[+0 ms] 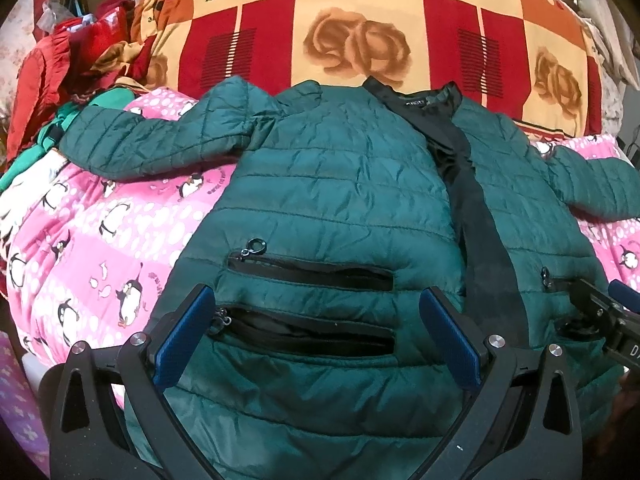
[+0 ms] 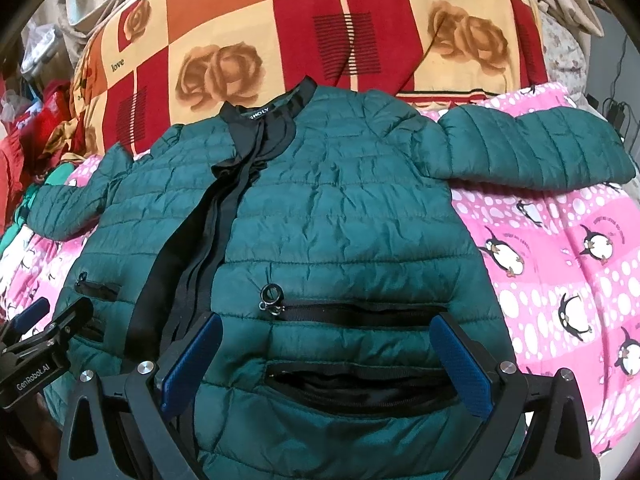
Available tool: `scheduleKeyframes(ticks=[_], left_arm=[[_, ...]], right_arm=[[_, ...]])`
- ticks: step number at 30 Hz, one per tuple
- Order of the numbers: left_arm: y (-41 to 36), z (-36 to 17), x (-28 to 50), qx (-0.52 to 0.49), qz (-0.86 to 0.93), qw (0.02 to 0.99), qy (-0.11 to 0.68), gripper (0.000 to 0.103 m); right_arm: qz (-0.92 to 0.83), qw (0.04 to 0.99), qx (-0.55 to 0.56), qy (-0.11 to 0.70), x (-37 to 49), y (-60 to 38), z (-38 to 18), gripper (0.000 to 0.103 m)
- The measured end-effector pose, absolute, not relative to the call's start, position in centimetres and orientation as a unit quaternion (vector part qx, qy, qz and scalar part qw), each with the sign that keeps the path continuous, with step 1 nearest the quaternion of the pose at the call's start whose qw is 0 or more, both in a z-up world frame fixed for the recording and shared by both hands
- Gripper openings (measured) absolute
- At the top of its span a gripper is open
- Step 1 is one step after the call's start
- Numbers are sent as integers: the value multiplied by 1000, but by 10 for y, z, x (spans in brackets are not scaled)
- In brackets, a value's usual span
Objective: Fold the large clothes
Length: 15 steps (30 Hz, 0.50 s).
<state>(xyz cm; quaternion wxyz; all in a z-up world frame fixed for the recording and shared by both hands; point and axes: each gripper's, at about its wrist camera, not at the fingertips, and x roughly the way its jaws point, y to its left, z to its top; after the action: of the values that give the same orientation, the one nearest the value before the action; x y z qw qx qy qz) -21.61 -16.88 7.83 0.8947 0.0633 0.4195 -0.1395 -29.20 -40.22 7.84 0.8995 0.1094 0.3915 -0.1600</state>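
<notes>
A dark green quilted jacket (image 1: 340, 184) (image 2: 344, 208) lies face up on the bed, front unzipped along a black placket (image 1: 480, 232), both sleeves spread outward. My left gripper (image 1: 316, 320) hovers open over the jacket's left front panel, its blue pads either side of two black zip pockets (image 1: 308, 272). My right gripper (image 2: 328, 352) is open over the other front panel, spanning its zip pockets (image 2: 360, 308). Nothing is between either pair of fingers. Each gripper shows at the edge of the other's view: the right one (image 1: 608, 312) and the left one (image 2: 44, 336).
A pink penguin-print blanket (image 1: 100, 240) (image 2: 560, 260) covers the bed under the jacket. Behind it lies a red, orange and cream rose-patterned quilt (image 1: 360, 20) (image 2: 320, 20). A heap of red and green clothes (image 1: 72, 72) is piled at the far left.
</notes>
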Motion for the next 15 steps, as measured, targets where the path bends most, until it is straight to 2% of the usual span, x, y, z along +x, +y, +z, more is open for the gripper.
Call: scheduleKeyframes(ticks=[15], left_arm=[[-159, 85, -205, 62, -109, 908, 399, 102]], right_arm=[[-152, 904, 104, 386, -275, -398, 86, 103]])
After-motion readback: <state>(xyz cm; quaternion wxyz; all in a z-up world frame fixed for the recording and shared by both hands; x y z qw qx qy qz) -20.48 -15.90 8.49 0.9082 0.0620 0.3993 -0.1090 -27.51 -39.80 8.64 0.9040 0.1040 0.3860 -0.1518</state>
